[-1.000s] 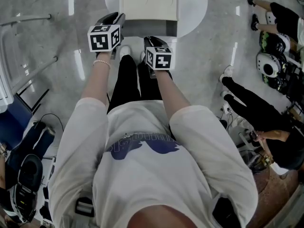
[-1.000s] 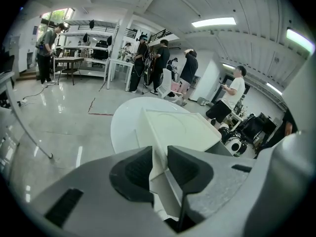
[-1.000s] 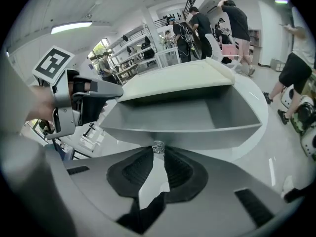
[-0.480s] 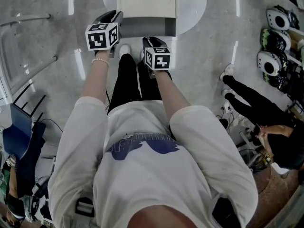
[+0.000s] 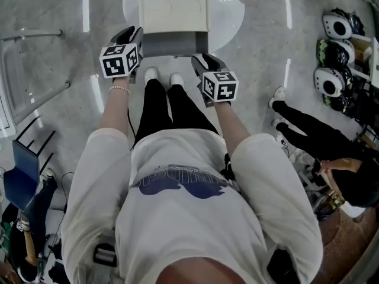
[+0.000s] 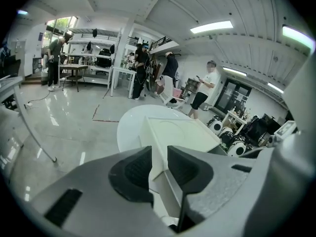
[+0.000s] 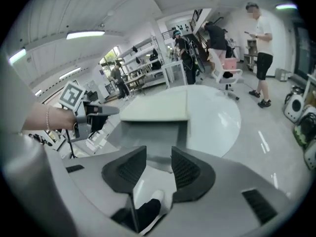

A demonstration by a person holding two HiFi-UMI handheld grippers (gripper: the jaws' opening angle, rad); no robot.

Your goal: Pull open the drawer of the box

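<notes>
Moved off to the right and back from the drawer [image 5: 172, 44] since a second ago, right gripper [image 5: 200, 58] now beside the drawer's right front corner instead of at its front edge. Opening its jaws, with nothing between the pads; through the gap, only the grey drawer and, lower down, a white shoe [image 7: 157, 197].

Kept to the same spot at the left side of the box [image 5: 173, 13], left gripper [image 5: 132, 33], jaws pinching the box's front left edge, with the cream panel filling the gap between the dark ribbed pads [image 6: 137, 170].

Drawer pulled out toward the person, grey, sticking out from under the box's front, its open top showing in the head view. Box lying flat on a round white table [image 5: 230, 15], at the side of the table nearest the person. Both white shoes planted on the floor just short of the drawer's front.

Off to the right on the grey floor, another person in black [image 5: 314, 135], well apart from the table.
</notes>
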